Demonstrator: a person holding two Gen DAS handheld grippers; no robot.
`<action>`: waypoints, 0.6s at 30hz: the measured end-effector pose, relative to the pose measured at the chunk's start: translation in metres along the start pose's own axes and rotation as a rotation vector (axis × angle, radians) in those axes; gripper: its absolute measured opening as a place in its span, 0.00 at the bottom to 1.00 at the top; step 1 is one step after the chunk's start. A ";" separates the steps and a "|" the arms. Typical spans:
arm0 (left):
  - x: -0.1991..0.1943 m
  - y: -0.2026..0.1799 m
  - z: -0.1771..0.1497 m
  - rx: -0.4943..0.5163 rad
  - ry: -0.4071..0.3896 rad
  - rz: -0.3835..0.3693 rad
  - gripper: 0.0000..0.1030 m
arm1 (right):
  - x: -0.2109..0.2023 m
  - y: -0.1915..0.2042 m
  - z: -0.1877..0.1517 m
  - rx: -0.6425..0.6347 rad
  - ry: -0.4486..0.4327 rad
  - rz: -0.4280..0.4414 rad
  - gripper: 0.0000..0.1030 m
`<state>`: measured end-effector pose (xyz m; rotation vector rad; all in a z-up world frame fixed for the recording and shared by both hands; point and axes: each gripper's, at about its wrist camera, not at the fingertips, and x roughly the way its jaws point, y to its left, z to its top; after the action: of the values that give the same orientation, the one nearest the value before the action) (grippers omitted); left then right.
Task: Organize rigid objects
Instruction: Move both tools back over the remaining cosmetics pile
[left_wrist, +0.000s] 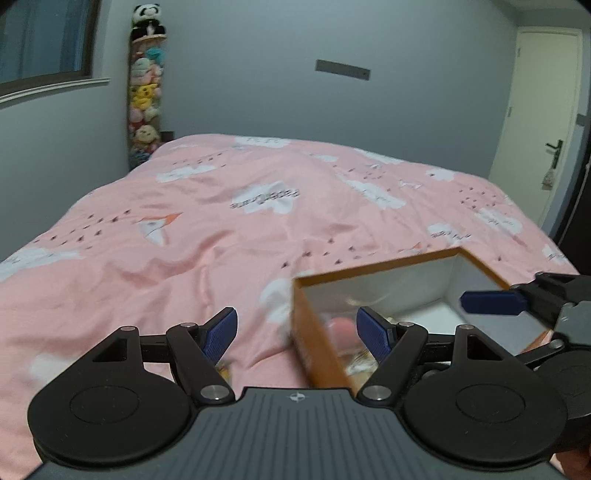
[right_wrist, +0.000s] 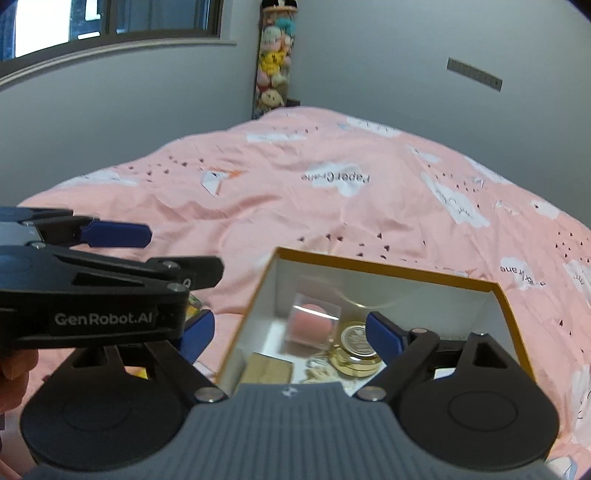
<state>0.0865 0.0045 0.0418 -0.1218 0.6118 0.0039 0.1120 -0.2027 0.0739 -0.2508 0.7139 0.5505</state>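
Each set of tongs, the left tongs (left_wrist: 297, 330) and the right tongs (right_wrist: 291, 338), has a ribbed grey body stamped with a small compass-like emblem, flanked by two round black discs. Black linkage arms with silver pivot screws carry blue textured pads (left_wrist: 221, 332). Seen side-on, one bears white "GenRobot.AI" lettering.

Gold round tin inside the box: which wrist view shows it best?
The right wrist view. There the gold round tin lies sharp on the box floor, beside a clear case holding something pink. In the left wrist view the box contents are blurred and the tin cannot be made out.
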 end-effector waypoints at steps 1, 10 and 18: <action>-0.003 0.004 -0.002 -0.009 0.010 -0.001 0.83 | -0.003 0.005 -0.003 0.002 -0.010 0.000 0.85; -0.014 0.045 -0.035 -0.119 0.170 -0.049 0.82 | -0.013 0.048 -0.030 -0.036 -0.008 0.024 0.83; -0.020 0.078 -0.070 -0.218 0.290 -0.060 0.71 | -0.008 0.081 -0.046 -0.191 0.019 0.047 0.60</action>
<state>0.0264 0.0740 -0.0124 -0.3567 0.8966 -0.0051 0.0368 -0.1572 0.0435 -0.4181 0.6875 0.6628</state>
